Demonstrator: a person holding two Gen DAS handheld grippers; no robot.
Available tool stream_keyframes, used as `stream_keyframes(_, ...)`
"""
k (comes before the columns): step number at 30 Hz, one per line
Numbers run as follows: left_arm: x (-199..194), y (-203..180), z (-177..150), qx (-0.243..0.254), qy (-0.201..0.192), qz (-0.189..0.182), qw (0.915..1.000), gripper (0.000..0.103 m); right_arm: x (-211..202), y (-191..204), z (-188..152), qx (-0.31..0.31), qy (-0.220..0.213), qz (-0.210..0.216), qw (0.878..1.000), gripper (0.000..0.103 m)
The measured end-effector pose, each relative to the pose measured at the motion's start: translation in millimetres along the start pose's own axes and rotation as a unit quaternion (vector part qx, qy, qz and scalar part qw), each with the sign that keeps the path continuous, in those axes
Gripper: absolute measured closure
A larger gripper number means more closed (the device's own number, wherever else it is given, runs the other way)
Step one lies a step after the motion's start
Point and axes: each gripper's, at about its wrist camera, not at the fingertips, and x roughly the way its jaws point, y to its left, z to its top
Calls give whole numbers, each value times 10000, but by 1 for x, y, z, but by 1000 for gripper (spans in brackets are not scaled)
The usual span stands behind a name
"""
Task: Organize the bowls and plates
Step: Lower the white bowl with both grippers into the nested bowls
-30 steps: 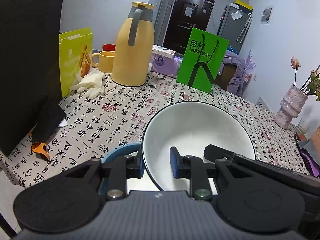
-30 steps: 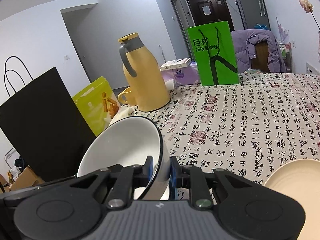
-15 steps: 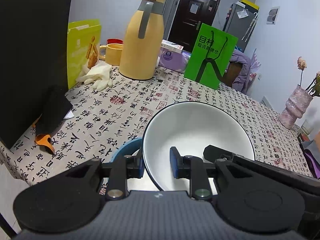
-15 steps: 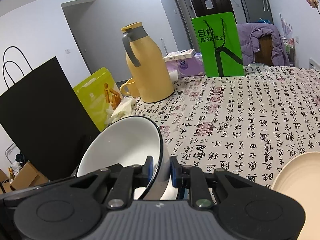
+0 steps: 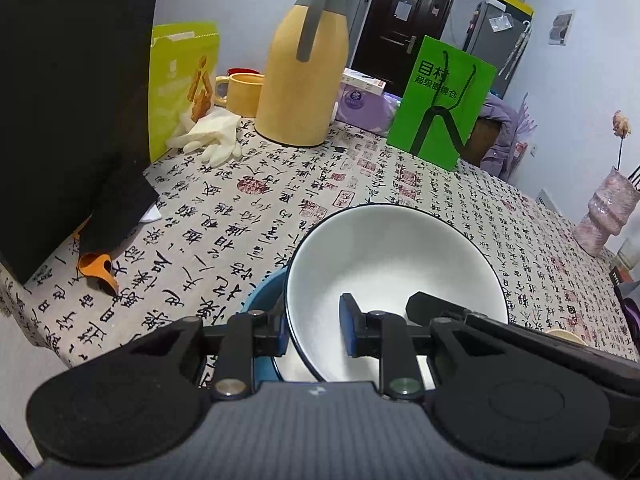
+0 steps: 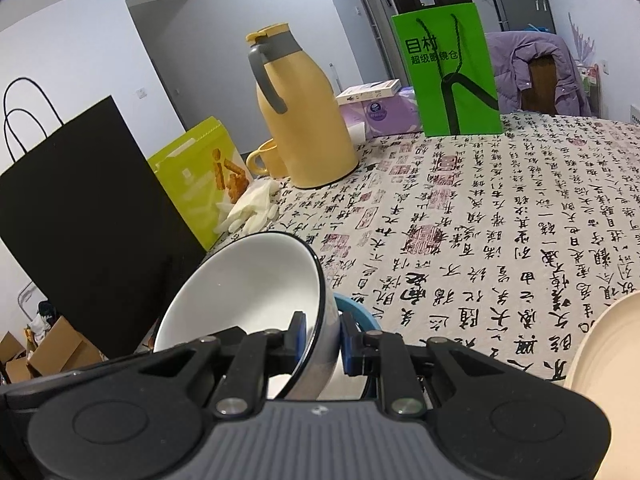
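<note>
The table [image 5: 280, 208], under a cloth printed with black calligraphy and red seals, fills the frame's middle. Low at centre, the white bowl [image 5: 392, 264] is pinched by both grippers, tilted over a blue bowl [image 5: 260, 296]: the left gripper [image 5: 316, 330] clamps its near-left rim, the right gripper [image 6: 324, 338] its opposite rim, jaws narrow. To nest it well, it probably pays to level the rim, centre it over the blue one and release both sides together. At upper right, the green bag [image 5: 444, 100] reads 目村 超级眼镜仓.

Two wrist fisheyes, close over the table edge, angled down, both showing white bowl [image 5: 394, 264] and thermos [image 6: 304, 120]
</note>
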Motion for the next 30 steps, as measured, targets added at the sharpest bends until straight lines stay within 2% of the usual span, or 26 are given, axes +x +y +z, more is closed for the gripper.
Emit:
stream_keyframes(15,19,12,-10,-186,121,-122,9997,79,18,0,-5,-248,184,-122,9994,85)
stream_keyframes(30,24,18,-15,-250,175,-263,9992,80,21,2,-6,-409,174,-198,9988,86)
